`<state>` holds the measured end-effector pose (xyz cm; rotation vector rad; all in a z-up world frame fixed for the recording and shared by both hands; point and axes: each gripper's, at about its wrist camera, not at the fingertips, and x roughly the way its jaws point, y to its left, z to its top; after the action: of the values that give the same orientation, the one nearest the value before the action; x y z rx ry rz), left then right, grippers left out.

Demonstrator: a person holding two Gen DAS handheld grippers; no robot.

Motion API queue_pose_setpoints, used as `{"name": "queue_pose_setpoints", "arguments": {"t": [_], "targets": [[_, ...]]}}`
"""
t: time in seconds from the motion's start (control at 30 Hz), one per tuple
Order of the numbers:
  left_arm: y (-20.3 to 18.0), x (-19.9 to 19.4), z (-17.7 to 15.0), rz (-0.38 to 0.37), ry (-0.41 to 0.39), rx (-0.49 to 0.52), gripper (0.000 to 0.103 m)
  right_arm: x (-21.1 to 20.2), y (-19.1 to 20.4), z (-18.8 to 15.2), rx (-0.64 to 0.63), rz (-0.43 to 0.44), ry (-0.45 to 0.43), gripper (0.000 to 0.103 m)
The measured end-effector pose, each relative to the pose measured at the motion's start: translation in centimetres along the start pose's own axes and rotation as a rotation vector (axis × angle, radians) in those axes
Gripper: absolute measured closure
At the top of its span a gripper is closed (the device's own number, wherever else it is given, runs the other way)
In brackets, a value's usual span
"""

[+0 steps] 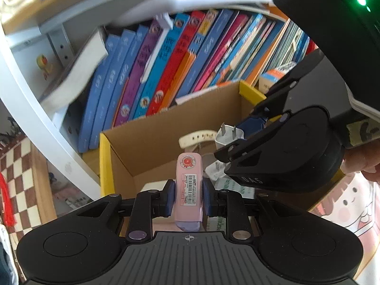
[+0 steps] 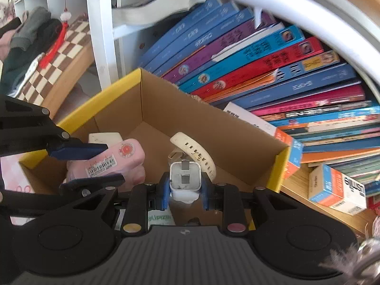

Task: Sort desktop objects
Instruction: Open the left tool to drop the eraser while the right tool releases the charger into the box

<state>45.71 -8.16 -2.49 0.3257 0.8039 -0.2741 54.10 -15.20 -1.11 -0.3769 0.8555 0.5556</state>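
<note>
- Clamping a pink stapler (image 1: 188,185) between its blue pads, the left gripper (image 1: 187,196) holds it over the near edge of the cardboard box (image 1: 152,128).
- Just to its right, the right gripper (image 2: 185,188) is closed on a white plug adapter (image 2: 184,177), prongs pointing forward, also above the box.
- Ahead of both, a cream watch strap (image 2: 197,152) lies on the box floor.
- Beyond the box stands a row of books (image 1: 166,54).
</note>
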Motion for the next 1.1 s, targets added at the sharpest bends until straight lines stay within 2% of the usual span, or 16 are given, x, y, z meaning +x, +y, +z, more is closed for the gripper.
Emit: {"name": "queue_pose_setpoints", "arguments": {"t": [0.2, 0.37, 0.47, 0.5, 0.7, 0.77, 0.9, 1.1], "targets": [[0.3, 1.6, 0.1, 0.019, 0.012, 0.016, 0.079, 2.9, 0.2, 0.6, -0.023, 0.024, 0.029, 0.079], [0.5, 2.3, -0.1, 0.056, 0.003, 0.018, 0.078, 4.0, 0.4, 1.1, -0.053, 0.028, 0.019, 0.079], [0.5, 2.6, -0.4, 0.087, 0.004, 0.025, 0.069, 4.8, 0.3, 1.1, -0.042, 0.039, 0.037, 0.079], [0.5, 2.6, -0.5, 0.096, 0.004, 0.029, 0.062, 5.0, 0.3, 1.0, -0.043, 0.040, 0.039, 0.079], [0.6, 2.4, -0.8, 0.116, 0.001, 0.014, 0.057, 5.3, 0.1, 1.0, -0.040, 0.048, 0.045, 0.077], [0.6, 2.2, -0.8, 0.126, 0.007, 0.013, 0.052, 5.2, 0.0, 1.0, -0.037, 0.044, 0.048, 0.073], [0.5, 1.3, -1.4, 0.133, 0.004, 0.010, 0.032, 4.6, -0.5, 0.9, 0.005, 0.061, 0.037, 0.064], [0.5, 0.2, -2.0, 0.143, -0.005, 0.003, 0.025, 2.9, -0.3, 0.4, 0.006, 0.053, 0.017, 0.053]]}}
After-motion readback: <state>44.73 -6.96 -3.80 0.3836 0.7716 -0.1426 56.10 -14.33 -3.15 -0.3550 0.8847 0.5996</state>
